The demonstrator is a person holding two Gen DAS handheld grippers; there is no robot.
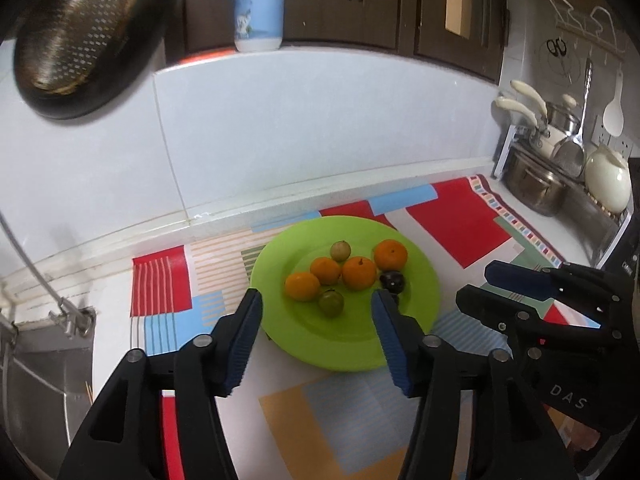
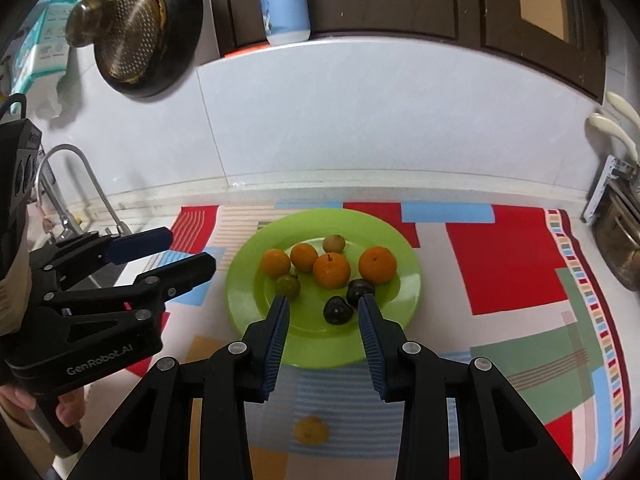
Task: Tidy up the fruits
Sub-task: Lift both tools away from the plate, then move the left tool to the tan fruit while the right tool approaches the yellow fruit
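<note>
we hold the left hand-held gripper (image 1: pixel 316 300) and the right hand-held gripper (image 2: pixel 323 304) wide open and empty just above the near rim of the green plate (image 2: pixel 320 344), where oranges (image 2: pixel 331 270) and plums (image 2: pixel 338 310) lie, one yellow fruit (image 2: pixel 311 430) apart on the patterned surface (image 2: pixel 500 264).

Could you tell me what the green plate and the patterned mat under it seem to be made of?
The green plate looks like plastic or melamine: uniform lime colour with a soft, smooth sheen rather than a glassy glaze, though glazed ceramic cannot be ruled out. The patterned mat looks like printed vinyl or oilcloth, lying flat with crisp colour blocks and no visible weave; coated fabric is also possible.
</note>
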